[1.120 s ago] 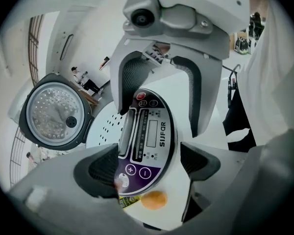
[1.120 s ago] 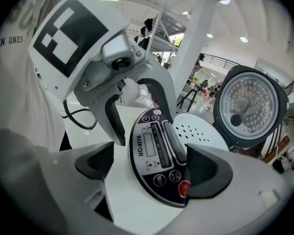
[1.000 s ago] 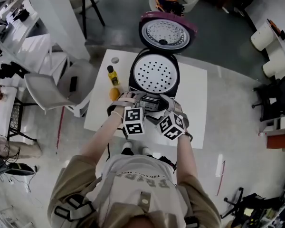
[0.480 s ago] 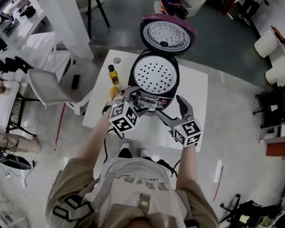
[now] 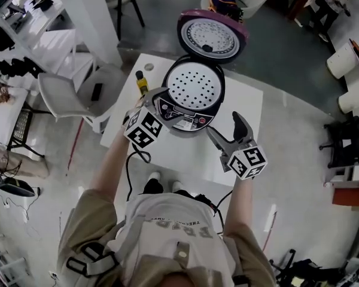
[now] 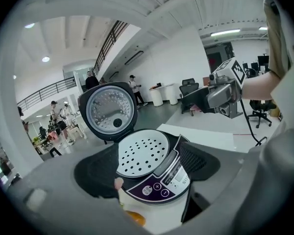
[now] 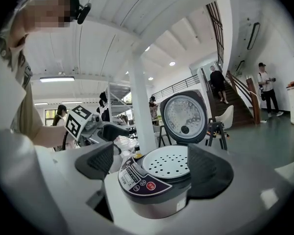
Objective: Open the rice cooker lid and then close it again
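Close to the body, the left gripper (image 5: 145,121) and right gripper (image 5: 228,131) had split from the huddle they made a second earlier at the front of the cooker (image 5: 188,111). The left one had swung out to the cooker's front-left corner. The right one had pulled back and off to the right, over bare counter (image 5: 248,103). Both sets of jaws stood released, gripping nothing. The control panel (image 6: 161,182) showed just ahead of the left jaws, and the whole cooker sat a little further ahead of the right ones. Both forearms reached forward, elbows bent, with the grippers angled toward the cooker. Beyond the jaws the perforated tray (image 5: 193,86) lay exposed, and farthest off the lid (image 5: 212,36) stood fully up on its hinge. Opening looked done; closing would call for a reach over to that lid.
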### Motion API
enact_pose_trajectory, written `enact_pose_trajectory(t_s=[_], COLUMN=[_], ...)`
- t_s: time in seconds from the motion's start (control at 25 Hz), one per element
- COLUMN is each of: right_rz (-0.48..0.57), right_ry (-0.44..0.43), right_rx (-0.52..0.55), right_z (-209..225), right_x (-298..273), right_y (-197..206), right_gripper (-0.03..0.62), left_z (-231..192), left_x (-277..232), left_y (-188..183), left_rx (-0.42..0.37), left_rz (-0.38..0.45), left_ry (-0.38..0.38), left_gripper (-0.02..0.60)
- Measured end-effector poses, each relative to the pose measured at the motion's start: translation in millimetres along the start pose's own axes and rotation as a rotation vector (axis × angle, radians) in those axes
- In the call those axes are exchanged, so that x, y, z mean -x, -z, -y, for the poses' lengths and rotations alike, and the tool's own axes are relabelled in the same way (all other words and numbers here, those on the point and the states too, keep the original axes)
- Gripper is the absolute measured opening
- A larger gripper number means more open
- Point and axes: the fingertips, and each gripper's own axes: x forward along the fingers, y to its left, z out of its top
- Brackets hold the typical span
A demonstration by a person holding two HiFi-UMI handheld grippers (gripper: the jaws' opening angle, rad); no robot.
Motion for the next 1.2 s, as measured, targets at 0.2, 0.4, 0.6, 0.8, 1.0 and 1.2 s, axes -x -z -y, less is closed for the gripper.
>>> enact_pose_trajectory(t_s=[0.2, 0.4, 0.6, 0.8, 1.0, 1.2], right_rz=[0.008, 0.018, 0.030, 0.078, 0.074, 0.076], right_ry=[-0.059, -0.096, -0.095, -0.092, -0.062, -0.028], right_rx=[0.021, 0.027, 0.027, -0.020, 0.012, 0.059], right_z=[4.5, 10.9, 16.9, 26.0, 38.6, 56.3], right_x=[3.8, 6.6, 1.5, -9.2, -24.2, -42.2], right_y=[-10.6, -16.6, -24.4, -33.0, -41.8, -56.3], right_gripper=[0.443, 0.443, 0.443, 0.443, 0.451, 0.456], left_z=[-5.3, -9.2, -23.7, -41.4, -68.0, -103.4], left_x=[4.0, 7.3, 8.8, -5.4, -20.0, -31.0], left_y=[-6.6, -13.8, -18.5, -16.9, -21.0, -27.5], left_rx=[0.009, 0.029, 0.047, 0.011, 0.011, -0.021], left_rz=[-0.008, 0.005, 0.032, 0.051, 0.076, 0.095], left_ry=[-0.078, -0.151, -0.195, -0.180, -0.132, -0.099], left_gripper=[0.403, 0.403, 0.403, 0.403, 0.403, 0.403])
